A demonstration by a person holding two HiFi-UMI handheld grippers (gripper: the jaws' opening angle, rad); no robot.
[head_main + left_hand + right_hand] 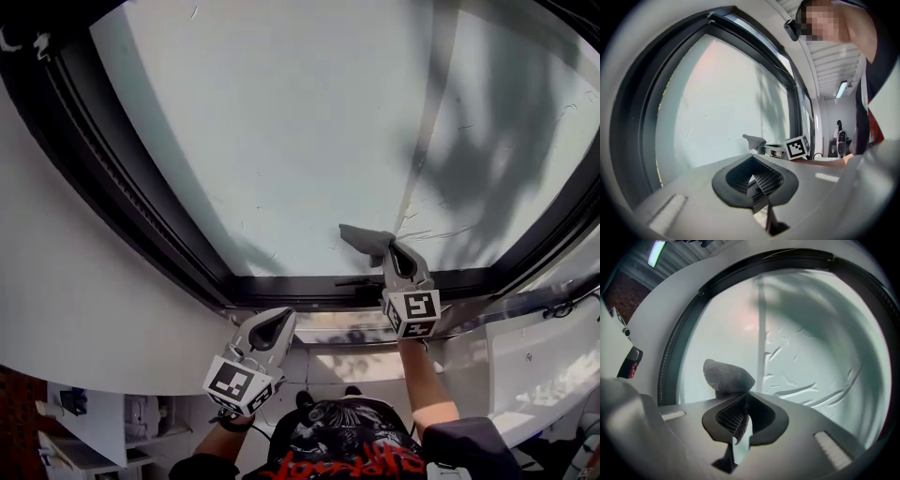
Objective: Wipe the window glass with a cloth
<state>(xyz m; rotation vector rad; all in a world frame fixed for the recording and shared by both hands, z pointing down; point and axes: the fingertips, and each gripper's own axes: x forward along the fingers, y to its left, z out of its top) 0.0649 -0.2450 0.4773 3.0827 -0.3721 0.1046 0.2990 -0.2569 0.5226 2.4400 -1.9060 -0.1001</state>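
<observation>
White wall (pixel 84 309) flanks a black frame (pixel 281 286) round the glass (pixel 281 122). Nearest, the left tool (pixel 277 328) hangs low, jaws together and empty. Farther, the right tool (pixel 392 251) is clamped on one end of the cloth (pixel 364 238). Its bunched free end sticks out at the lower right of the glass; contact is unclear. It looks light, soft and limp, so a grip deep in the fold should stop slipping.

In right claw (pixel 389 249), cloth (pixel 364 238) at window glass (pixel 281 141), perhaps touching; left claw (pixel 279 325) lower-left, below frame (pixel 281 289).
</observation>
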